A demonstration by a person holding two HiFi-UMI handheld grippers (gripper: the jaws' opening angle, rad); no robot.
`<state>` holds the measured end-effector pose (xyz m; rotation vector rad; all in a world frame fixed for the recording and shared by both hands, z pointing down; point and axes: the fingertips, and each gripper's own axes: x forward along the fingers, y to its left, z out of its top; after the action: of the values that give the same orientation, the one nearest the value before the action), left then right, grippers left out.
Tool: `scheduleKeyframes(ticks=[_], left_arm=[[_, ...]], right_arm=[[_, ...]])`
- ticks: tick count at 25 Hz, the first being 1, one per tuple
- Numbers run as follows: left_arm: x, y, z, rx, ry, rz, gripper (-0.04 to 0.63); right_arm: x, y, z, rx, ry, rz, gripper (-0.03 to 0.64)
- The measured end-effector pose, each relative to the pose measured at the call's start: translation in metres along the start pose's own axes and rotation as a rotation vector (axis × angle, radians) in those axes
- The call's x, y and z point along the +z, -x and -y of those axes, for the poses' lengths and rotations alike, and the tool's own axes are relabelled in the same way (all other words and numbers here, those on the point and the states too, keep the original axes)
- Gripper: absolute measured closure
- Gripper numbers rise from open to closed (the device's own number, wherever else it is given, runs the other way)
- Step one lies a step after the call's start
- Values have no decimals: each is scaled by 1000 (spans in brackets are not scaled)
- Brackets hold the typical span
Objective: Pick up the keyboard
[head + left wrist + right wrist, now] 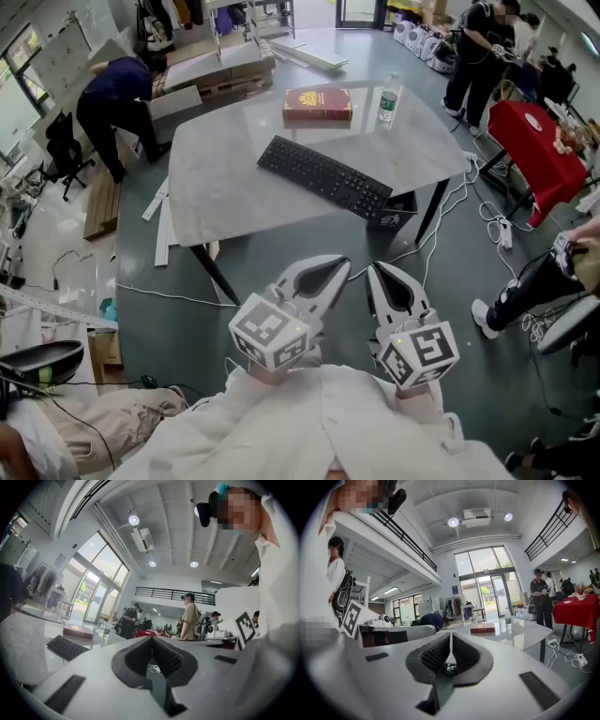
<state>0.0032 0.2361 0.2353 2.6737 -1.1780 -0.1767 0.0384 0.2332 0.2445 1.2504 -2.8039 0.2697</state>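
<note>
A black keyboard (pixel 324 176) lies slantwise on the pale grey table (pixel 225 178), towards its right front corner; in the left gripper view the keyboard (pixel 67 647) shows at the left. My left gripper (pixel 344 262) and right gripper (pixel 375 269) are side by side in front of the table's near edge, short of the keyboard and apart from it. Both are shut with nothing between their jaws. In the gripper views the left gripper (pixel 152 638) and right gripper (pixel 451 633) point level towards the table.
A red book (pixel 318 104) and a water bottle (pixel 388 97) stand at the table's far side. A black box (pixel 401 210) sits under the right corner. Cables (pixel 487 202) trail on the floor. People stand at right near a red-covered table (pixel 539 155); one person bends at left.
</note>
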Motion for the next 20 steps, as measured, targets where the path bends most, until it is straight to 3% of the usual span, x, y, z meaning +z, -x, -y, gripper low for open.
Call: scheduleKeyframes(ticks=[12,20], left_arm=[[-13,-11,-52,-9,73,-37,581],[-14,-51,-88,-6,87,-51,581]], right_arm=[[-12,-55,13,-32,-11,-66,580],[-10,-92,52,-39,-17,-70,580]])
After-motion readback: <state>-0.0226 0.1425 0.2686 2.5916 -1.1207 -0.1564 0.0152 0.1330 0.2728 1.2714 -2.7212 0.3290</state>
